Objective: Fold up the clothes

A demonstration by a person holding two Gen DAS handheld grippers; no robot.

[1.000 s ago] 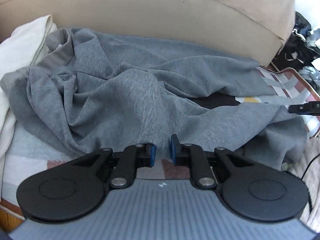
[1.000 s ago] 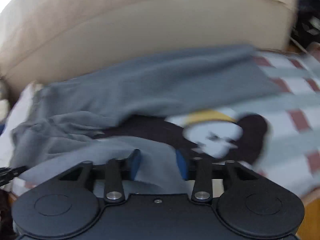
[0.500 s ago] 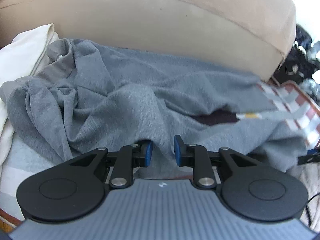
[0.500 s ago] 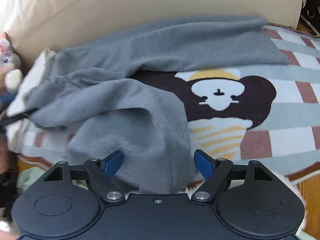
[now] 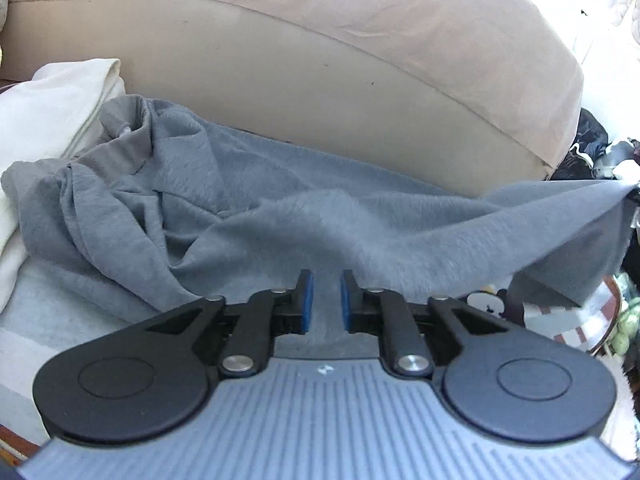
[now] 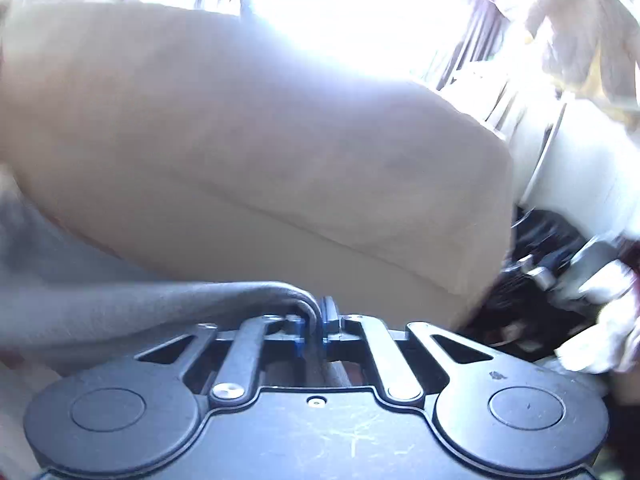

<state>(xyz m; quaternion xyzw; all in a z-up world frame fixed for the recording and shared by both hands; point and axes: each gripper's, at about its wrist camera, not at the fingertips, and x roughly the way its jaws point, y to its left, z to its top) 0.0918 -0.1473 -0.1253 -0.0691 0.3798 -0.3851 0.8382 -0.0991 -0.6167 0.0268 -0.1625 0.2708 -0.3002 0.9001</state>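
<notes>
A grey garment (image 5: 280, 216) lies crumpled on the sofa seat, its right part stretched up and to the right. My left gripper (image 5: 324, 300) sits at the garment's near edge, shut on a fold of the grey cloth between its blue pads. My right gripper (image 6: 318, 322) is shut on the garment's edge (image 6: 160, 308) and holds it lifted; the cloth trails off to the left.
The beige sofa back (image 5: 320, 60) rises behind the garment. A cream cushion (image 5: 52, 108) lies at the left. A patterned blanket with a bear print (image 5: 560, 312) covers the seat at the right. Dark clutter (image 6: 540, 280) sits beyond the sofa's right end.
My right gripper closed on the garment's edge and lifted it up and to the right, so its view now faces the sofa back. The left gripper has stayed shut on the near edge.
</notes>
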